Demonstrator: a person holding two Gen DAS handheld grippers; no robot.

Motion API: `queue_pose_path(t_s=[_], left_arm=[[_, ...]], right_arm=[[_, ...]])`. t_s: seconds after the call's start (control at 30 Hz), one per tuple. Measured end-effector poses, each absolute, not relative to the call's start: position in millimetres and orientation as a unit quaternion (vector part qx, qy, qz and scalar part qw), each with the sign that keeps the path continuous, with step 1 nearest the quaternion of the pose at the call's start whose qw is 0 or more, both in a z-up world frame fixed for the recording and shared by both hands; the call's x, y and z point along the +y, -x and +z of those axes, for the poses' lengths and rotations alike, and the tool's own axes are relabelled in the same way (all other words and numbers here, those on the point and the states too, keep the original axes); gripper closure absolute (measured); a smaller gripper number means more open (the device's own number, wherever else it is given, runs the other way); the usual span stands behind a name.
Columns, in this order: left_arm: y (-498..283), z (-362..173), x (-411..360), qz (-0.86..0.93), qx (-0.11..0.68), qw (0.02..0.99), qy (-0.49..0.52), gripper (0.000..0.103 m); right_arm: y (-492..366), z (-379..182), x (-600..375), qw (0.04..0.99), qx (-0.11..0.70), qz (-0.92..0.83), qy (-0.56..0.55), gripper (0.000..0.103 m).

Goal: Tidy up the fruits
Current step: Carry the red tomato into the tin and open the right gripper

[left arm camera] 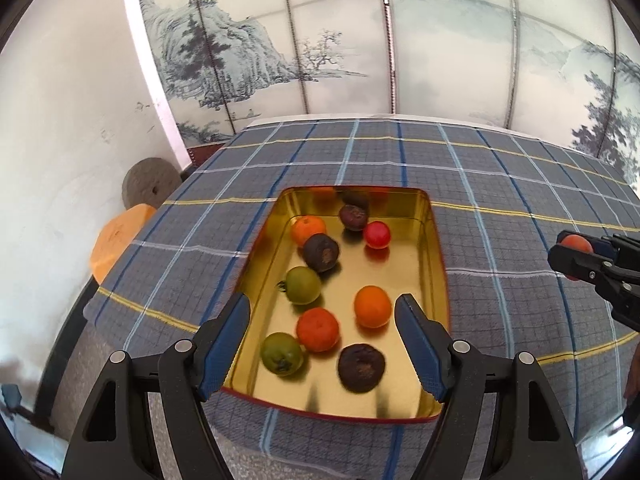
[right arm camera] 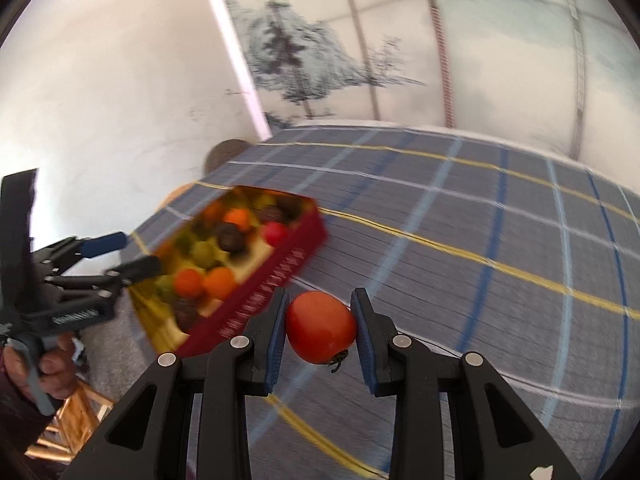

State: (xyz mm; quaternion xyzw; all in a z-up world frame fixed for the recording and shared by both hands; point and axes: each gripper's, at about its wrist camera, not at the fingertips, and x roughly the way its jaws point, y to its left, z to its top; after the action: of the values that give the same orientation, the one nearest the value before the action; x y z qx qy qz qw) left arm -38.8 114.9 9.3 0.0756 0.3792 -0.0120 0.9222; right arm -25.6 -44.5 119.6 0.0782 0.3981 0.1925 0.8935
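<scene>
A gold-lined red tin sits on the checked tablecloth and holds several fruits: oranges, green tomatoes, dark wrinkled fruits and a small red one. My left gripper is open and empty, its fingers hanging over the tin's near end. My right gripper is shut on a red tomato, held above the cloth to the right of the tin. The right gripper with the tomato also shows in the left wrist view. The left gripper shows in the right wrist view.
The blue-grey checked tablecloth covers the table. A painted folding screen stands behind it. An orange stool and a round stone lie past the left edge. A wooden frame is below left.
</scene>
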Motion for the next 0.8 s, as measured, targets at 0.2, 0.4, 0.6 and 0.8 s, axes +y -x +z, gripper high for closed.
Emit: queue_pose_path(t_s=[0.2,0.4,0.6,0.8], left_arm=[[39.6,6.7,136.4,0.011,0.381,0.923,-0.061,0.028],[41.7,6.4,153.1,0.029,0.375,0.925,-0.059,0.028],[41.9,7.5,163.7,0.03,0.379,0.924,-0.043,0.028],[45.5,8.8,167.6,0.028,0.372,0.927,-0.041,0.028]], right_arm=[[15.3,127.3,-5.9,0.888,0.396,0.227,-0.055,0.073],[-9.6,120.5,25.7,0.877,0.406,0.252,-0.044,0.073],[-33.0,109.8,50.0,0.867,0.422,0.264,-0.034,0.073],[-49.2,95.9,64.1,0.862,0.436,0.258,-0.023,0.072]])
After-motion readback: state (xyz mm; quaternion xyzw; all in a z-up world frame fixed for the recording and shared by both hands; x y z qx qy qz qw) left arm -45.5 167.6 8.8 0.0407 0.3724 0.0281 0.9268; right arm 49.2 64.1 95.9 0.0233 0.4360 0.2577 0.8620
